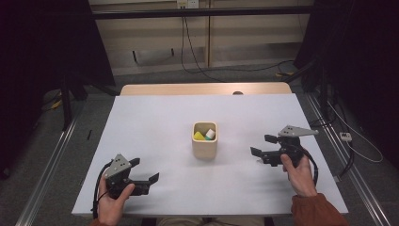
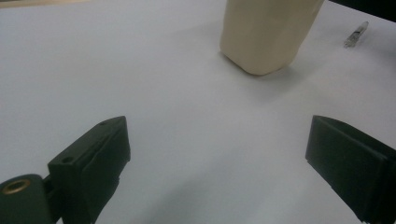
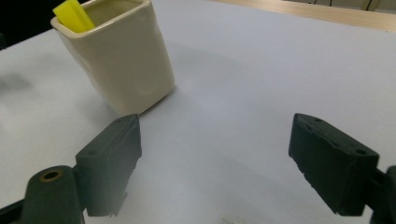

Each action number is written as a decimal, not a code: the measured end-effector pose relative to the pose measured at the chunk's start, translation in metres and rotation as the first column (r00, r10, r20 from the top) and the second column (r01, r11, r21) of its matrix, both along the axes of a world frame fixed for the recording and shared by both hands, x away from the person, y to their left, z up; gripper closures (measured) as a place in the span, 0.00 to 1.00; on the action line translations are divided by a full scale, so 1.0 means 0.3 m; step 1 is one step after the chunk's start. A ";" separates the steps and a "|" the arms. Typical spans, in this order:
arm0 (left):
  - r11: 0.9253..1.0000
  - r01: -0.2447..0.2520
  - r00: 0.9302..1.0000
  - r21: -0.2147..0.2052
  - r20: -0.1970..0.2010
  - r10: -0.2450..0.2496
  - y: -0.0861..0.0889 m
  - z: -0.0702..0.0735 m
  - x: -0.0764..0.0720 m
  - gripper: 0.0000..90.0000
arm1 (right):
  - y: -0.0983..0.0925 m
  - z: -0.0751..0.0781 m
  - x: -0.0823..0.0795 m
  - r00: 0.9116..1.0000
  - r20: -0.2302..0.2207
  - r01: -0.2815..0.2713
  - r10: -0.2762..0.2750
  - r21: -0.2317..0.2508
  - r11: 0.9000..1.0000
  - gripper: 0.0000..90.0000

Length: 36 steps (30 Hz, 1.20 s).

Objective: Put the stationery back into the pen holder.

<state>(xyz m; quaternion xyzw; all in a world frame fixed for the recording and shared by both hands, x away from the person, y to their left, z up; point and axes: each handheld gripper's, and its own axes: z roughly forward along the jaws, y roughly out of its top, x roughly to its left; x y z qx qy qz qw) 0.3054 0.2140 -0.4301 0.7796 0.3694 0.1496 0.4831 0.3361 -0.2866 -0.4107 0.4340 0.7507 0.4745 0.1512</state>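
On a white table (image 1: 155, 122), the left gripper (image 1: 143, 175) rests near the front edge at the left, its jaws spread wide with nothing between them. It points toward the middle of the table.

At the centre stands a cream ceramic cup (image 1: 204, 141) — squarish, upright, mouth facing up, its long axis vertical. Inside it lean a yellow piece (image 1: 199, 136) and a small white piece (image 1: 210, 134), both poking just above the rim.

To the right, the right gripper (image 1: 263, 145) is held in a hand (image 1: 299, 175), jaws apart and empty, aimed leftward at the cup and near it, not touching.

Likely risk: the cup is tall on a smooth surface, so a jaw striking its side — rather than straddling it — could push or tip it and spill the pieces. A grip set too high on the glazed wall might also slip.
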 end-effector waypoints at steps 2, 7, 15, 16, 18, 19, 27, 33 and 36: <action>1.000 0.000 1.000 -0.001 -0.001 0.000 0.000 0.000 0.000 0.07 | -0.020 -0.001 -0.008 1.000 -0.019 -0.012 0.012 0.031 0.999 0.19; 1.000 0.000 1.000 0.001 -0.003 0.000 -0.001 0.000 -0.001 0.07 | -0.074 -0.004 -0.031 0.998 -0.027 -0.057 0.059 0.053 0.997 0.22; 1.000 -0.001 1.000 0.001 -0.006 0.001 -0.002 -0.001 0.000 0.07 | -0.118 -0.019 -0.054 0.997 -0.032 -0.062 0.063 0.039 0.997 0.32; 1.000 0.000 1.000 0.002 -0.005 0.000 -0.002 -0.001 0.000 0.07 | -0.119 -0.020 -0.057 0.997 -0.032 -0.064 0.065 0.035 0.997 0.35; 1.000 0.002 1.000 0.002 -0.005 -0.002 -0.002 0.000 0.000 0.07 | -0.123 -0.021 -0.061 0.997 -0.030 -0.073 0.074 0.033 0.997 0.41; 1.000 0.002 1.000 0.004 -0.004 -0.002 -0.002 0.000 0.000 0.07 | -0.125 -0.022 -0.062 0.997 -0.028 -0.070 0.071 0.038 0.997 0.43; 1.000 0.003 1.000 0.003 -0.004 -0.003 -0.002 0.000 0.000 0.07 | -0.135 -0.048 -0.064 0.995 -0.034 -0.087 0.090 0.064 0.994 0.82; 1.000 0.003 1.000 0.003 -0.004 -0.003 -0.002 0.000 -0.001 0.07 | -0.117 -0.071 -0.061 0.988 -0.060 -0.143 0.143 0.009 0.990 1.00; 1.000 0.004 1.000 0.004 -0.004 -0.004 -0.002 0.000 -0.001 0.07 | -0.110 -0.083 -0.056 0.986 -0.095 -0.142 0.138 -0.032 0.989 1.00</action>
